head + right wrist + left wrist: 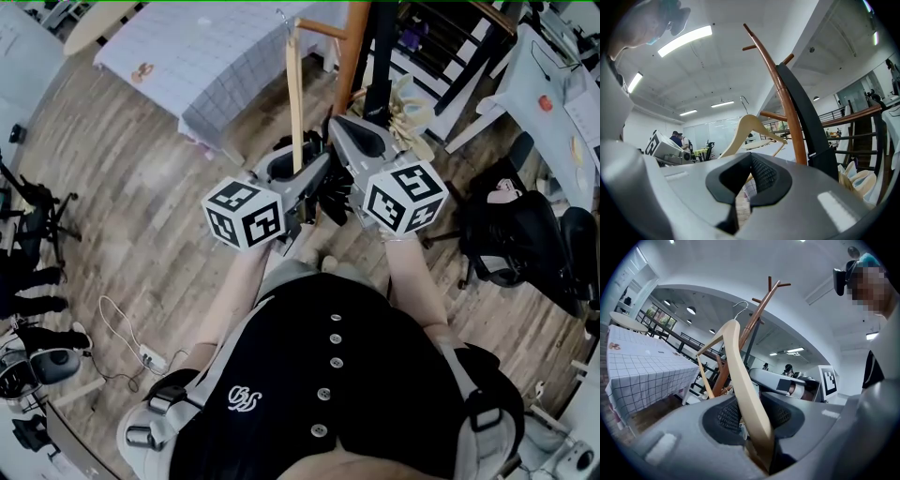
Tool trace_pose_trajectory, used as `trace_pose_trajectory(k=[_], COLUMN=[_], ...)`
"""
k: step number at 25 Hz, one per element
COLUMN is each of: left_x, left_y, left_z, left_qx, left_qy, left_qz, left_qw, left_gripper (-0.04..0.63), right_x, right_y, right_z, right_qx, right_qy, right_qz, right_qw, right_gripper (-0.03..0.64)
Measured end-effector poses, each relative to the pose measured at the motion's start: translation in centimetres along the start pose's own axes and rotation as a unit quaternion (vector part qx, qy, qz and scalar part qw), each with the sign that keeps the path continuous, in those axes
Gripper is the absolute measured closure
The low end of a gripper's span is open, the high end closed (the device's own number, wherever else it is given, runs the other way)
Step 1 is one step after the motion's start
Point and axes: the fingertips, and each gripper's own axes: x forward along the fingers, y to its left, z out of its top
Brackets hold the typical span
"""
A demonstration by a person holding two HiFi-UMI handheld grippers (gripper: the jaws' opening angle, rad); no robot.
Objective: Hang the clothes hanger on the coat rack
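A pale wooden clothes hanger stands almost on edge in front of me, its metal hook up near the brown coat rack. My left gripper is shut on the hanger's lower arm; in the left gripper view the arm rises from between the jaws of the left gripper. The hook hangs free, left of the rack's pegs. My right gripper sits beside the left, shut and empty. In its own view, the right gripper faces the hanger and the rack.
A black strap or garment hangs down the rack's pole. A table with a checked cloth stands beyond, a black office chair at the right, a tripod at the left. A cable lies on the wooden floor.
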Motion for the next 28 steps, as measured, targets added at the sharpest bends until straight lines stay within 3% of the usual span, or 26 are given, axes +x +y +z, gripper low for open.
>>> trace_pose_trajectory(k=[28], left_x=[2.8], left_y=[3.1], left_z=[-0.4], left_qx=[0.041], left_qy=[0.045], left_qz=[0.021], left_qw=[0.9979], left_gripper=[0.479], right_x=[1.3], right_y=[-1.4], right_z=[-0.1], right_qx=[0.002], right_qy=[0.005], right_qz=[-0.008], right_qw=[1.000], right_gripper=[0.618])
